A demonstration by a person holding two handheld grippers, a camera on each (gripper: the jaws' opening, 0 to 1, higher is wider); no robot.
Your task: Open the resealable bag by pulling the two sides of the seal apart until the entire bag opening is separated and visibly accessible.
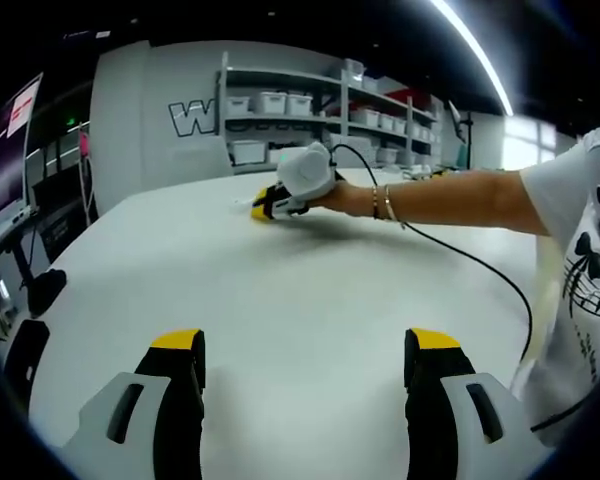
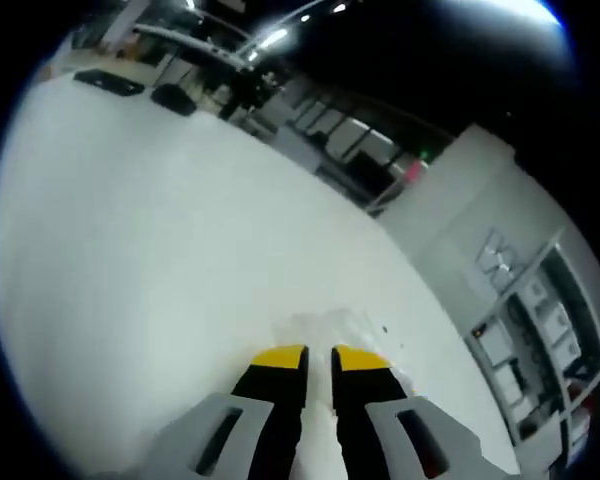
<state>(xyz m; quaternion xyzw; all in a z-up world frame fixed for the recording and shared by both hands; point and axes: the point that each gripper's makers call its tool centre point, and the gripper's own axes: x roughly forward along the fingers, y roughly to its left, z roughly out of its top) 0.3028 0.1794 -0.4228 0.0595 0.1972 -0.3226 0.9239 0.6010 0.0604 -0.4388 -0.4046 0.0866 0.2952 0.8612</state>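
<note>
Clear bag (image 2: 325, 325) lies flat on white tabletop (image 1: 310, 320). Right gripper (image 2: 319, 358) fingers nearly closed on its edge, grasp uncertain; left gripper (image 1: 305, 350) released, well apart. Risk: one-sided pull just drags bag.

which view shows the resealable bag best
The right gripper view: the clear bag lies on the white table just ahead of the right tool, whose jaws are nearly closed, its crinkled edge faintly visible. In the left gripper view it is a small pale patch by the right tool, far across the table.
</note>
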